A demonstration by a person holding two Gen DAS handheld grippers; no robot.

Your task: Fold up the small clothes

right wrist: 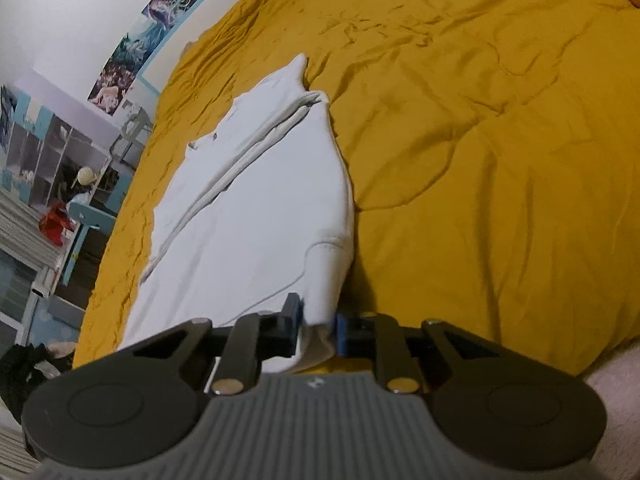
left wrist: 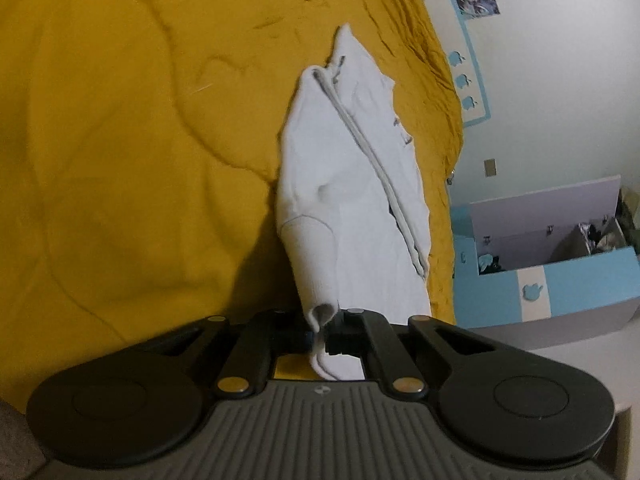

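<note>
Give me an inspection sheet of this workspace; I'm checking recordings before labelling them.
Surface: mustard-yellow quilted bedspread, wrinkled.
Job's things: one white garment, partly folded lengthwise, lying on the bedspread near its edge.
Clutter: nothing seen on the bed beyond the garment.
Grippers: left gripper has its jaws shut on the garment's near end; right gripper has its jaws shut on a bunched near edge of the same garment.
Cables: nothing seen.
Surroundings: blue and white storage box beside the bed; posters on a white wall; shelving with assorted items.
</note>
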